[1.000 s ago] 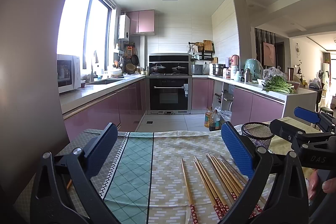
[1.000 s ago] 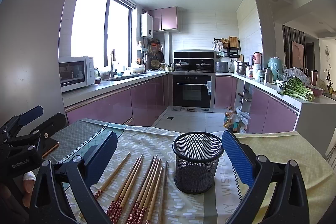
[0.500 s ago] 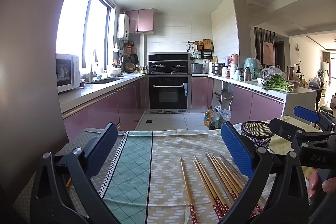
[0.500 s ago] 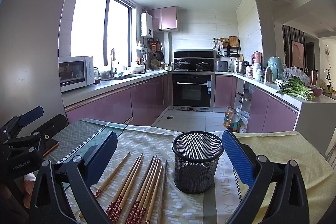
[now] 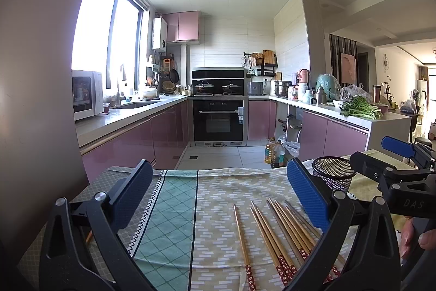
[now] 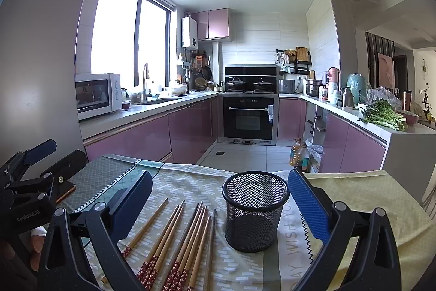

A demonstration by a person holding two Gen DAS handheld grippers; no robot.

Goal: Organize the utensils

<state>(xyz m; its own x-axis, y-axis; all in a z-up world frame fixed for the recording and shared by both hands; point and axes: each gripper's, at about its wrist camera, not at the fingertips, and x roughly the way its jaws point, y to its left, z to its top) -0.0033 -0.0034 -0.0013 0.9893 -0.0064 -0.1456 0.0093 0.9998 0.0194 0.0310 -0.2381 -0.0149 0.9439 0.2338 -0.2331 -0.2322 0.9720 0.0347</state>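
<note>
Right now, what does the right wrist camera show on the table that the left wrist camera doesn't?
Only the right wrist view shows the whole mesh cup standing upright, its base on the cloth, right of the chopsticks, plus the left gripper. Only the left wrist view shows the right gripper, whose fingers hide part of the cup. Both share the chopsticks lying loose on the tablecloth, and both grippers open and empty.

right gripper (image 6: 218, 198) open; mesh cup (image 6: 254, 210) upright beside chopsticks (image 6: 179, 236).
</note>
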